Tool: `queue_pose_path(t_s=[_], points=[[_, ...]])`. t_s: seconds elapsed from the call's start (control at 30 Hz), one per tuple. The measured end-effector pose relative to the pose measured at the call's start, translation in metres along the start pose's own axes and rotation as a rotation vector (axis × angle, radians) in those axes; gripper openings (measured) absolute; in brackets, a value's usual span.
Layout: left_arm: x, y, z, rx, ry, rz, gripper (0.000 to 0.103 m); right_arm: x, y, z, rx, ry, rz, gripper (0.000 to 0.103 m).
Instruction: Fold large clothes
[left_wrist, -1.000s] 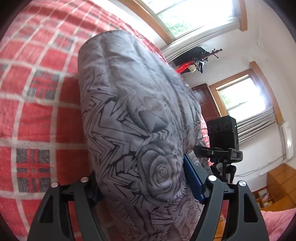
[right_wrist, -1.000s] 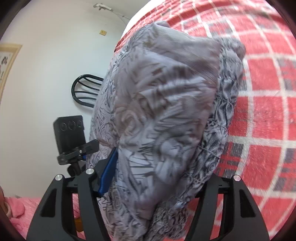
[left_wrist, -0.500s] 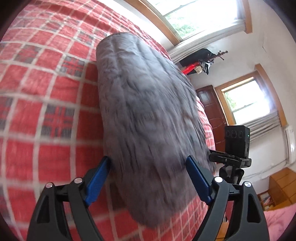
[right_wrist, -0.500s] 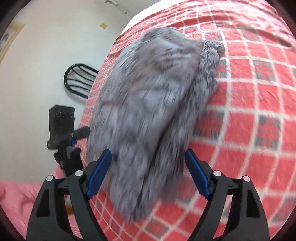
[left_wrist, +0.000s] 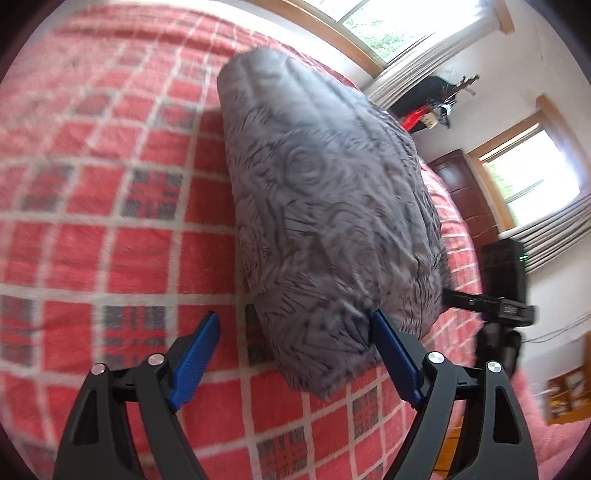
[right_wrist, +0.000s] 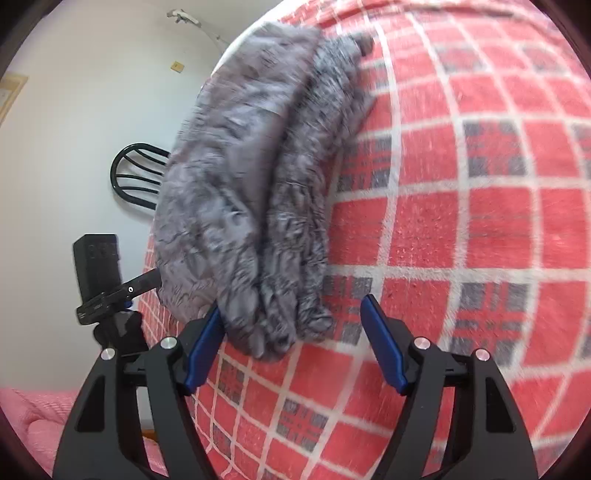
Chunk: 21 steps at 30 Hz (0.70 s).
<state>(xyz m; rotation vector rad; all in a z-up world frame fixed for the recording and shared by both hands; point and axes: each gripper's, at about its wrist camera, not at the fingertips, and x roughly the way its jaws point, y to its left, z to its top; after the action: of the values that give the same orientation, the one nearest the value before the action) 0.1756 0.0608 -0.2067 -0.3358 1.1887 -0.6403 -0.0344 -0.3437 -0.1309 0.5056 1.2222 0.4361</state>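
Red checked bed (left_wrist: 110, 229): folded grey garment (left_wrist: 325, 206) centre frame, released; left hand-held gripper (left_wrist: 295, 332) wide, right hand-held gripper (right_wrist: 291, 321) closing, empty.

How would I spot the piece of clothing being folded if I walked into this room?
Look for the bed covered by a red checked blanket with white lines and grey squares. On it lies one folded grey garment, a long bundle printed with dark roses and jagged lines. It is the only grey thing on the red cover.
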Motion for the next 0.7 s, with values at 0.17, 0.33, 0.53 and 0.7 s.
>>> queue_pose_path(t_s=[0.17,0.33,0.53,0.7], points=[[-0.029,-0.046,-0.016,0.056,-0.034,0.219,0.084,-0.036,0.054,-0.026,-0.135,-0.072,-0.293,0.089],[-0.044,-0.080,-0.036,0.068,-0.058,0.348,0.084,-0.031,0.085,-0.049,-0.180,-0.098,-0.517,0.093],[-0.057,-0.092,-0.057,0.063,-0.051,0.408,0.084,-0.010,0.109,-0.064,-0.177,-0.098,-0.541,0.093],[-0.074,-0.103,-0.072,0.055,-0.117,0.478,0.084,-0.017,0.126,-0.077,-0.161,-0.099,-0.539,0.093]])
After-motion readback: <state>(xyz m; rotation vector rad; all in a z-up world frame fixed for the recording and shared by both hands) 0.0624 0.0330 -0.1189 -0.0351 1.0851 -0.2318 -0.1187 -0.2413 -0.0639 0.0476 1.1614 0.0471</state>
